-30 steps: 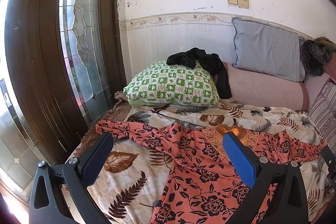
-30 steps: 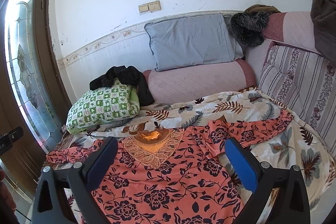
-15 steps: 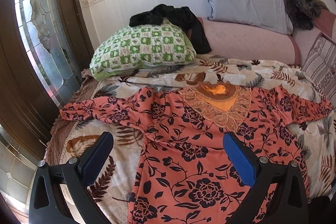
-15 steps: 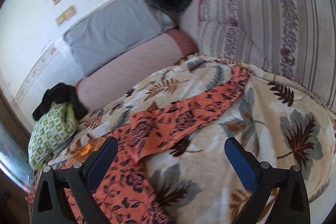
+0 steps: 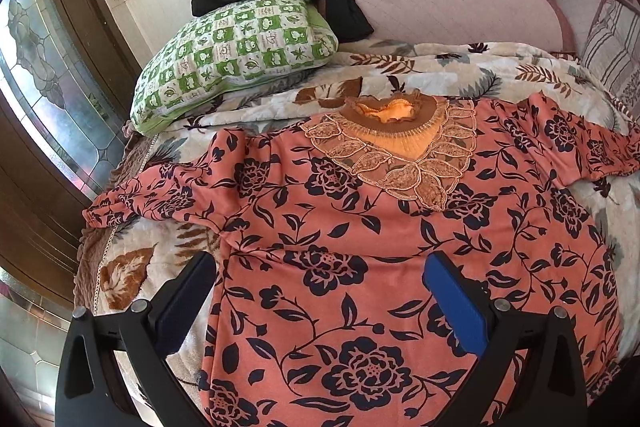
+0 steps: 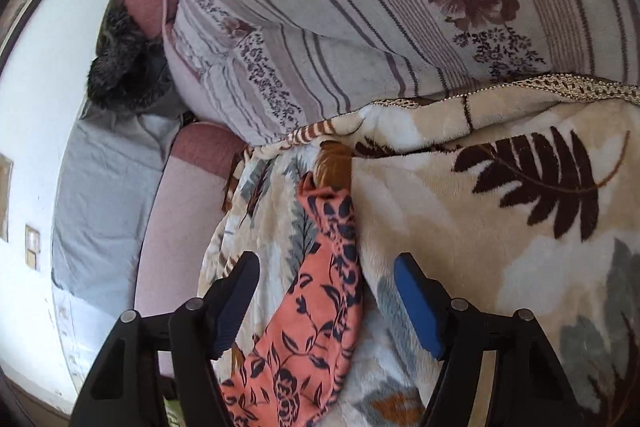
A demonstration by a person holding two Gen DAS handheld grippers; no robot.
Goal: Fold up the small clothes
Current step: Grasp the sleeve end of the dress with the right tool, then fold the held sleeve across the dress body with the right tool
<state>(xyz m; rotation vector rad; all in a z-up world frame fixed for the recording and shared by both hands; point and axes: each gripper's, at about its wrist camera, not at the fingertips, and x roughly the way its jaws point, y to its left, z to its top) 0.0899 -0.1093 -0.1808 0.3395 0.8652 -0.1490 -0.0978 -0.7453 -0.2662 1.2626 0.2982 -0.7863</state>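
Your coral floral-print dress (image 5: 400,247) with a lace neckline lies spread flat on the leaf-patterned fleece blanket (image 5: 440,75) covering the bed, just below the green-and-white checked pillow (image 5: 236,51). Your left hand-held gripper (image 5: 320,291) hangs released over the dress's body, holding nothing. Your right hand-held gripper (image 6: 326,291) is also released, its jaws straddling the dress's sleeve (image 6: 320,287) near the striped floral cushion (image 6: 360,7).

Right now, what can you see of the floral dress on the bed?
The floral dress is coral-orange with navy flowers and vines, a soft-looking fabric with a tan embroidered neckline. It lies flat, front up, on the leaf-print blanket, both sleeves spread outward. The open right gripper straddles one sleeve end; the open left gripper hangs over its body.
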